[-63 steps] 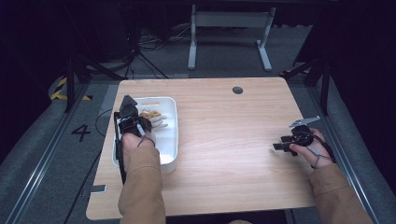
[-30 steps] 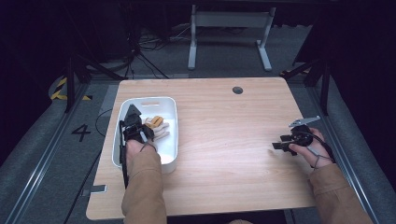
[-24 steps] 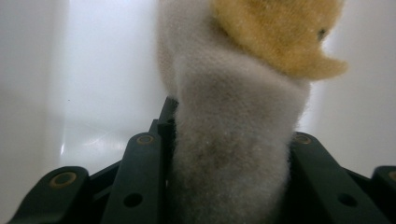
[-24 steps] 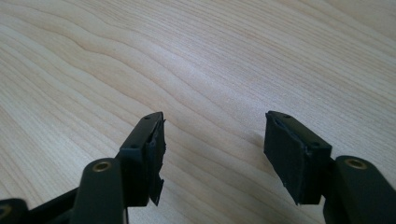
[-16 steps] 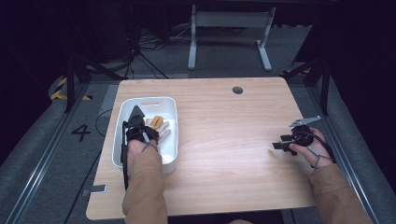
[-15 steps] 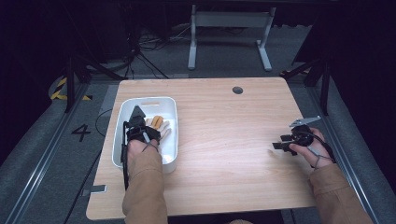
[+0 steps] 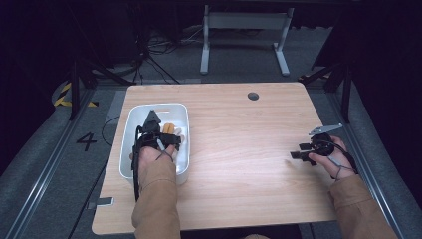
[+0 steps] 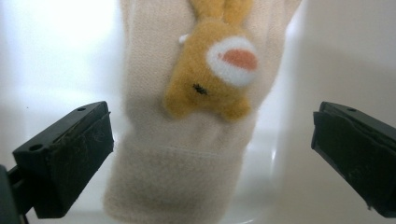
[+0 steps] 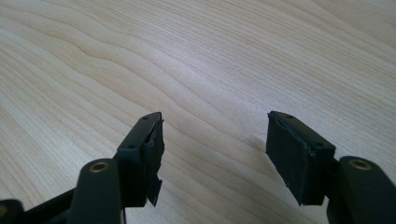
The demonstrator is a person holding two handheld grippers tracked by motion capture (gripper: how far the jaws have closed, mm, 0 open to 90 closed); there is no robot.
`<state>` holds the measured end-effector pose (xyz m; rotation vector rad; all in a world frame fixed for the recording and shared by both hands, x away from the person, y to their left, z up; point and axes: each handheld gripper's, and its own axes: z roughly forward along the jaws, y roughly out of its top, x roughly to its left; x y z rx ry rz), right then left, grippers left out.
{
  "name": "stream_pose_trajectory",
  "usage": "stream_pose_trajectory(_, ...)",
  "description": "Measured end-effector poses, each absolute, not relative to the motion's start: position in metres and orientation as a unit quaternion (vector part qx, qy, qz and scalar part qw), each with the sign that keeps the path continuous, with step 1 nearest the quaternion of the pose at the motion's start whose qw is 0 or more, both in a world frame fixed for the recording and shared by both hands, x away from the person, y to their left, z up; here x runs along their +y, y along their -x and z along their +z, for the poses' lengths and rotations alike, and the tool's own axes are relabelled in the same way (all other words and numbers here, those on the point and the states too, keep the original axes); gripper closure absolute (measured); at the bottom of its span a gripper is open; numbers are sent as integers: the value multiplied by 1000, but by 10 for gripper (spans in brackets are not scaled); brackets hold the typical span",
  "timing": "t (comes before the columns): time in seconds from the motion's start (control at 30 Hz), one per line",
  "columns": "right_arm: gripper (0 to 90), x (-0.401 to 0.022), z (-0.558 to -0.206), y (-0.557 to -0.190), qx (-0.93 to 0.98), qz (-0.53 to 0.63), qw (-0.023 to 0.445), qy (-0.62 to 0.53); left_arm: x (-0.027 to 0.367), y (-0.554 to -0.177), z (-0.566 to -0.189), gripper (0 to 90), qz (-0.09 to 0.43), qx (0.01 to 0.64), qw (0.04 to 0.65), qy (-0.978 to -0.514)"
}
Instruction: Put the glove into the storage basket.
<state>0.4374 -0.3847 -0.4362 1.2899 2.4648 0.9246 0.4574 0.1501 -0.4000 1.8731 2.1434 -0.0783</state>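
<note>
Inside the white tub (image 7: 130, 149), the left gripper's (image 8: 210, 140) fingers have just opened clear of the glove (image 8: 187, 154).

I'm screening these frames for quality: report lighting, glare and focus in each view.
High view: dim dark surroundings, table evenly lit, sharp. Left gripper view: white bin overexposed at upper left, cream glove soft, left gripper jaws wide apart. Right gripper view: the right gripper reasonably sharp, wood grain blurring toward the far edge.

Wood table (image 7: 234, 149) – white bin (image 7: 128, 149) on left.
</note>
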Motion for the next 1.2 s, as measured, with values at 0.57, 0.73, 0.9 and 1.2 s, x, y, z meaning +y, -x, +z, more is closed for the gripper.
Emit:
stream_pose_trajectory(0.57,375,-385,-436,-436,837,313,110,-435,160,-443,-362,0,69,708,258,-654)
stream_pose_trajectory(0.73,375,-384,-435,-435,837,319,114,-430,156,-436,-348,0,92,675,299,-668)
stream_pose_trajectory(0.9,375,-384,-434,-433,837,322,119,-425,145,-431,-340,0,99,641,330,-686)
stream_pose_trajectory(1.2,377,-388,-431,-429,834,334,121,-422,103,-422,-328,0,102,549,395,-730)
